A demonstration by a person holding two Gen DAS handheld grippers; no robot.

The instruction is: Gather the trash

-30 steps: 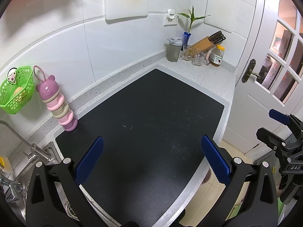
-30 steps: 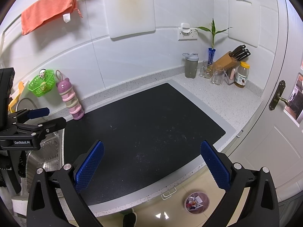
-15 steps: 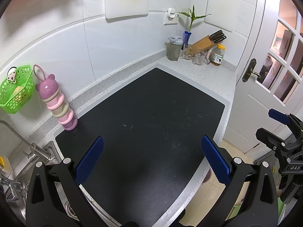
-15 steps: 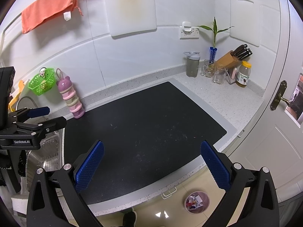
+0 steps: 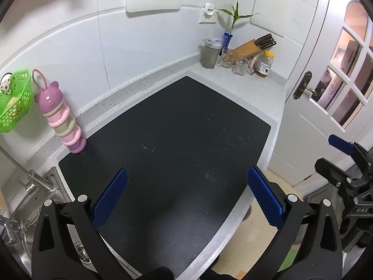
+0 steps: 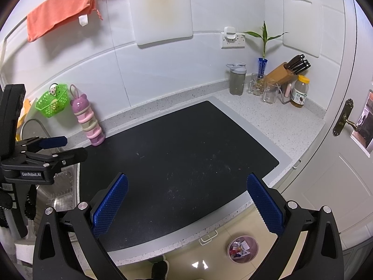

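A black mat [image 5: 177, 140] covers the speckled counter; it also shows in the right wrist view [image 6: 177, 149]. Only faint crumbs lie on it. A small round bin [image 6: 243, 248] holding wrappers stands on the tiled floor below the counter edge. My left gripper [image 5: 187, 197] is open and empty above the mat's near edge. My right gripper [image 6: 187, 200] is open and empty above the counter's front edge. Each gripper shows from the side in the other's view, the right one [image 5: 345, 163] and the left one [image 6: 46, 149].
A pink stacked bear container [image 6: 87, 119] and a green basket [image 6: 51, 103] stand at the back left by the sink [image 5: 35, 212]. A grey bottle [image 6: 237, 79], glasses, a knife block [image 6: 288, 71] and a jar [image 6: 300, 91] fill the back right corner. A white door [image 6: 345, 151] is on the right.
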